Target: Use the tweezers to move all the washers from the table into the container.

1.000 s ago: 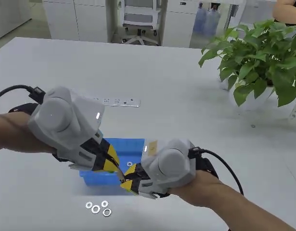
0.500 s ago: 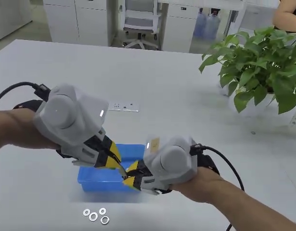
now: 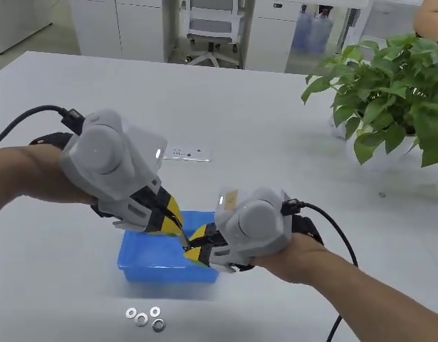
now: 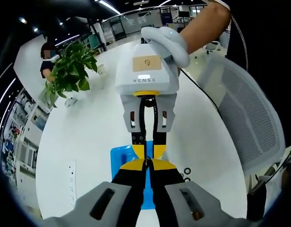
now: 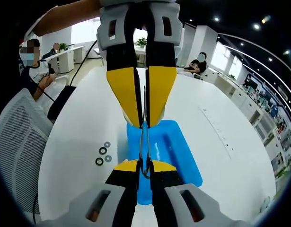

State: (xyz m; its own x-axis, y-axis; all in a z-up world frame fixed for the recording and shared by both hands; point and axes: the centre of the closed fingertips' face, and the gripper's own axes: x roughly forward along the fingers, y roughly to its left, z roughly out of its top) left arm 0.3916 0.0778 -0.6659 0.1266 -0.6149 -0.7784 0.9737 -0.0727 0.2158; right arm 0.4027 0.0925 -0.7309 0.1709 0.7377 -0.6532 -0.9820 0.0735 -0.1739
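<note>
The big white table (image 3: 275, 142) stood in an office room, with a chair (image 3: 215, 25) and white cupboards (image 3: 140, 25) behind its far edge. On the left side of the head view a bare arm (image 3: 23, 174) reached in, and a black cable (image 3: 37, 109) looped over it. This arm held the left gripper (image 3: 179, 229), which pointed down and to the right. Its yellow and black jaws were pressed close together on the thin metal tweezers (image 5: 144, 142). A flat white power strip (image 3: 184, 154) lay on the table just behind that gripper. Under the jaws sat the blue container (image 3: 162, 273), a low open tray. I could not tell if anything was inside it. Four small washers (image 3: 144, 316) lay in a little bunch on the table, just in front of the container and not touching it. To the right, the right gripper (image 3: 192, 251) pointed left, so the two grippers met tip to tip over the container. Its jaws were also squeezed shut on the tweezers. The right gripper view showed the tweezers as a thin line running from one pair of jaws to the other, above the blue tray. Far to the right, a leafy green plant (image 3: 389, 85) stood in a white pot (image 3: 379, 153), well away from the grippers and the container.
</note>
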